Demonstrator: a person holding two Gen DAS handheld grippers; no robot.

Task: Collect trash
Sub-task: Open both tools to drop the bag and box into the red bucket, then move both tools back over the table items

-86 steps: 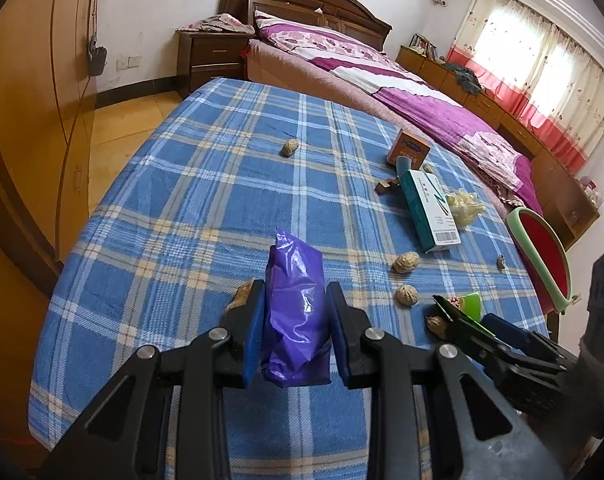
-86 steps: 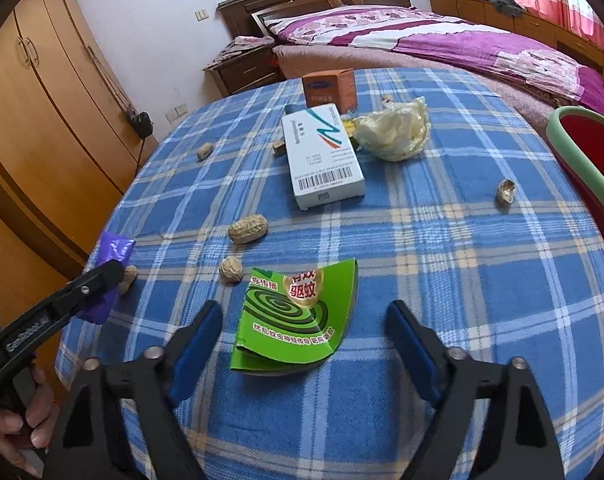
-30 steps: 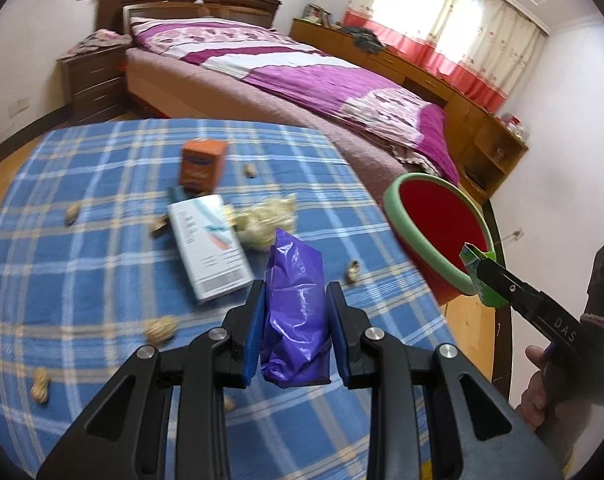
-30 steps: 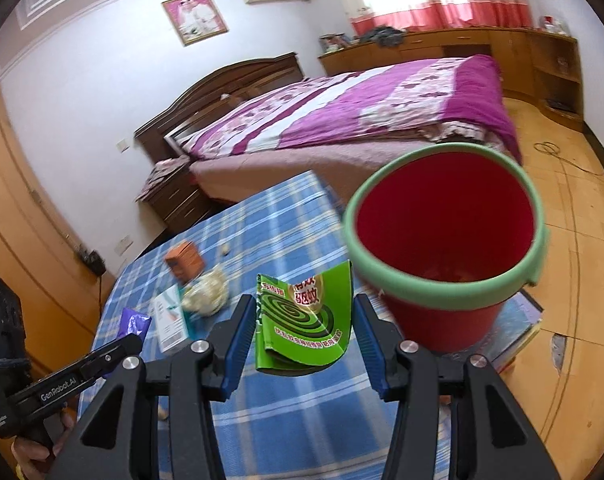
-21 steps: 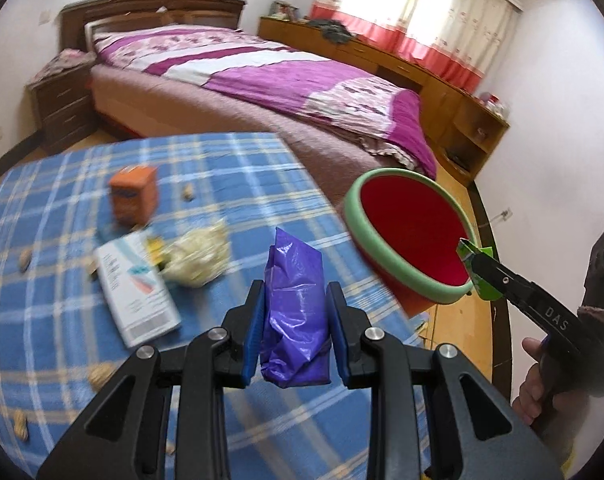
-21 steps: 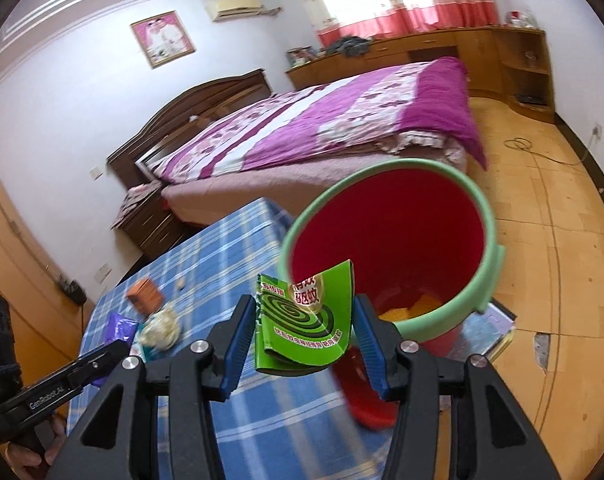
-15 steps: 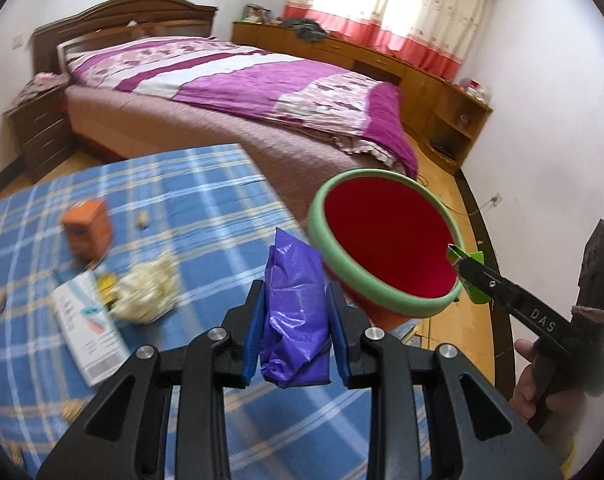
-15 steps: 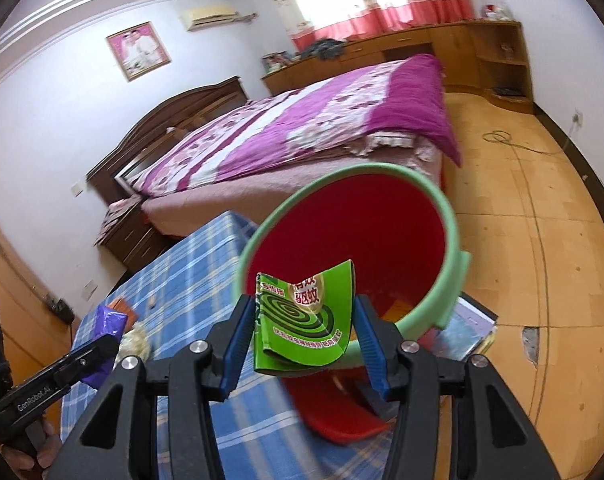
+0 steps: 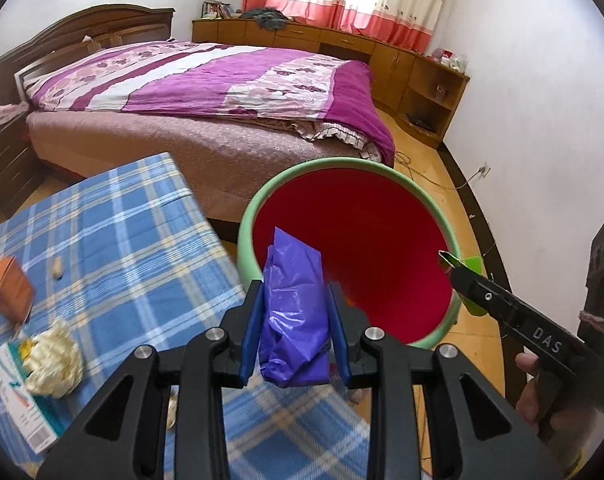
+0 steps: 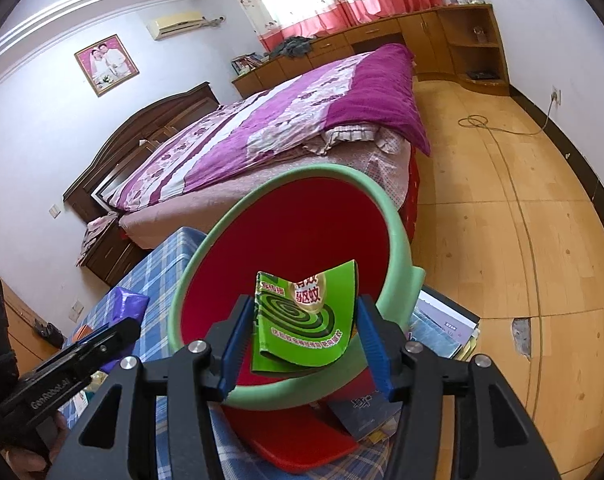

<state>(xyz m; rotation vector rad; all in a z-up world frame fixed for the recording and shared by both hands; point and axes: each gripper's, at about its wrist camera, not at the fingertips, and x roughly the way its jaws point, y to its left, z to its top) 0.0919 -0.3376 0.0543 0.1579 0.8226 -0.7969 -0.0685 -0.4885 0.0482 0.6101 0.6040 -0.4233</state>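
While both loads hang over bin mouth, step in hand is drop-off. Left hand-held gripper (image 9: 295, 322) clamped narrow on purple bag (image 9: 293, 312), at 6 o'clock of red bin (image 9: 342, 168). Right hand-held gripper (image 10: 302, 344), jaws just been widening, green wrapper (image 10: 306, 320) between them, barely pinched. Next: release both, clear of rim. Beyond at 9 o'clock, counter (image 9: 114, 236) holds more litter.

Purple bag (image 9: 294, 312), green packet (image 10: 307, 317) above red bin (image 9: 362, 248)
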